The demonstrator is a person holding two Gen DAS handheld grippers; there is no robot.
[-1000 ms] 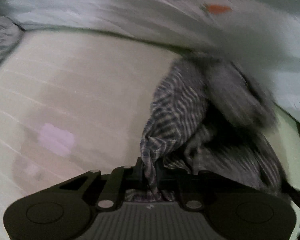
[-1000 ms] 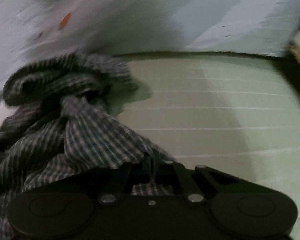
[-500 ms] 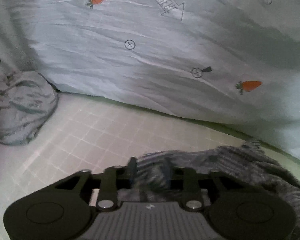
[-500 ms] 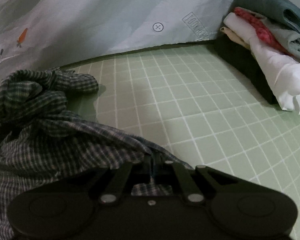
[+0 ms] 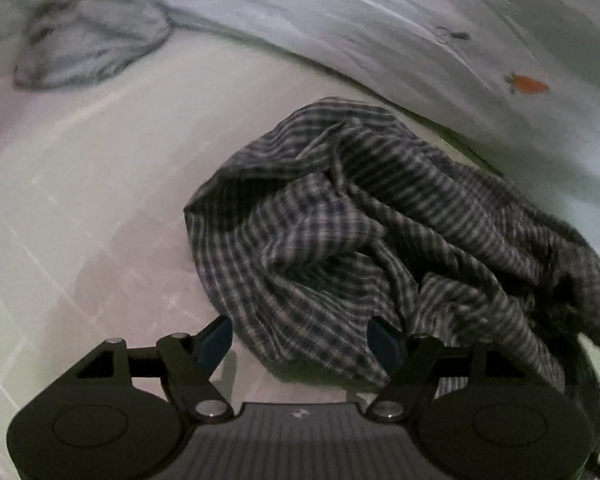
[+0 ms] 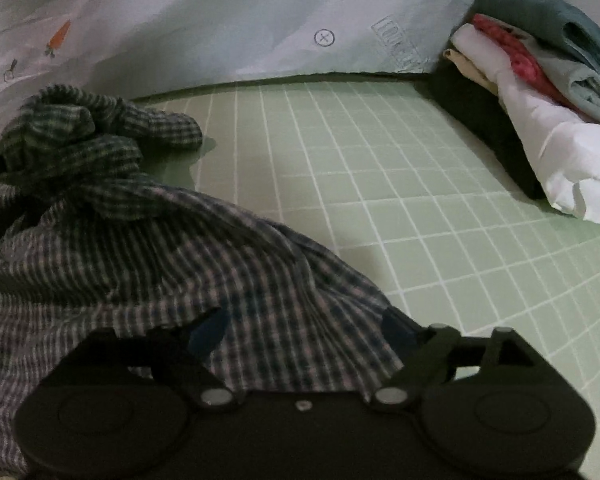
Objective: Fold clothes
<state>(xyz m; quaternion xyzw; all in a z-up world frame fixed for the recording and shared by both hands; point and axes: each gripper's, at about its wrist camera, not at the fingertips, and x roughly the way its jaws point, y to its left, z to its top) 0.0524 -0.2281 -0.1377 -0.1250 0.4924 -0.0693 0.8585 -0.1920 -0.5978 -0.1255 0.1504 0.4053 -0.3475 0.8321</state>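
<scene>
A: Where is the checked shirt [image 5: 340, 240]?

B: It lies crumpled in a heap on the green gridded sheet [image 6: 400, 168], close below the pale duvet [image 6: 220, 12] printed with carrots. From the right wrist view the shirt [image 6: 140, 248] fills the near left, with a twisted bunch at its far end nearly reaching the duvet's edge.

A: And the left tongs [image 5: 300, 340]?

B: Spread. They have just been opening, and the blue pads stand apart with a fold of the shirt lying between them; the left pad is clear of the cloth, and the right pad sits at its edge, not pressing.

A: The right tongs [image 6: 302, 330]?

B: Also spread wide, and they too have just been opening. The shirt's hem drapes over the gap between the pads, loose, nothing pinching it.

A: Anything else near the shirt?

B: A grey bundle of cloth [image 5: 88, 48] lies well to the far left of the shirt in the left view, blurred. In the right view a stack of folded clothes [image 6: 548, 92] sits well apart from the shirt on the far right, white, red and dark green layers leaning against the duvet.
</scene>
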